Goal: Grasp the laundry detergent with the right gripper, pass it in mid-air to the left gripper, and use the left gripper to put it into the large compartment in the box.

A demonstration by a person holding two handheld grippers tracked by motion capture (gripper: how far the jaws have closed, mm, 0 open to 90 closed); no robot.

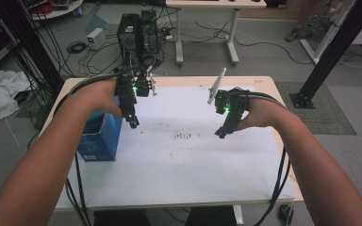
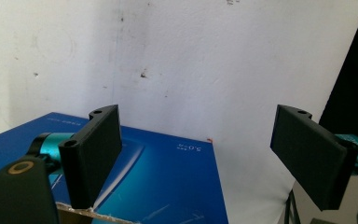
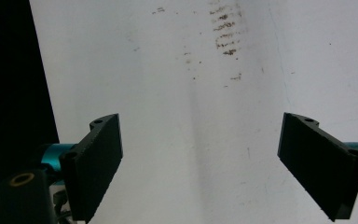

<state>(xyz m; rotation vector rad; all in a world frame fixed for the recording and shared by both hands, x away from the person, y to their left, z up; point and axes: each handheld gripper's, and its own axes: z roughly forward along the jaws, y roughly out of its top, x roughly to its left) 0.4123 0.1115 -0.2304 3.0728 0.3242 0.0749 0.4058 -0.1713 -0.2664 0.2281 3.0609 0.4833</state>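
Left hand-held gripper [image 1: 133, 123]: jaws wide, empty, above blue box [image 1: 99, 139] at table's [image 1: 264, 82] nine o'clock.
Right hand-held gripper [image 1: 220, 133]: wide, empty, at three o'clock.
Risk: a careless descent could likely knock the box over.

Blue box [image 1: 99, 139], smudged white sheet [image 1: 184, 160]

Left gripper [image 1: 133, 123]: black body, green light on top, flat matte-black rectangular jaws on teal rods, brass-ringed hole beside left jaw. Right gripper [image 1: 221, 133]: same build, pale three-cornered plate above. Black cables trail back along bare, sleeveless forearms.
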